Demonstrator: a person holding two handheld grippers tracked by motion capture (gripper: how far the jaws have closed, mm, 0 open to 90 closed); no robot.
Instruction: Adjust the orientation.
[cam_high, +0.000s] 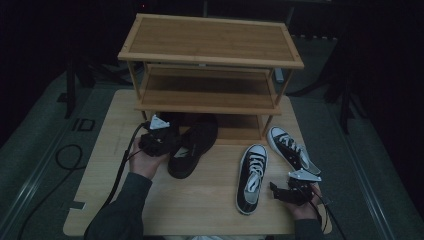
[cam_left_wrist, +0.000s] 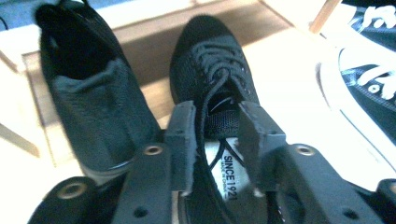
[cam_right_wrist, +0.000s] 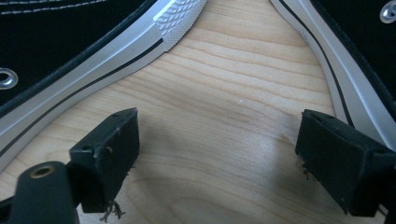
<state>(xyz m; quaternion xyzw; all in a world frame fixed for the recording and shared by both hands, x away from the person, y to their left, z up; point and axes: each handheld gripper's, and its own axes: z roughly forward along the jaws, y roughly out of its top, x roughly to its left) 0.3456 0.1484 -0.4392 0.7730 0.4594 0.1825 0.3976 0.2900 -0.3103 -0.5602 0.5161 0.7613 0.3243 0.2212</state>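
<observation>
1. At the left of the high view, our left gripper sits at the heel of a black mesh shoe, which lies on the counter with its toe pointing away toward the bottom shelf of the wooden rack.
2. In the left gripper view, the jaws stand part open on either side of the shoe's collar, one pad outside the rim and one over the insole. We cannot see them pressing, so we judge the shoe released rather than grasped.
3. A second black shoe stands just beside it, its toe already on the low shelf.
4. The relation that matters: the mesh shoe's long axis runs straight ahead of the left gripper, toward the rack, so a push or lift along that line should seat it beside its mate. The left hand is much the nearer.
5. Farther right lie two black-and-white sneakers, one near the middle, one angled by the rack's leg.
6. Our right gripper rests low between them, jaws wide and empty over bare wood.
</observation>
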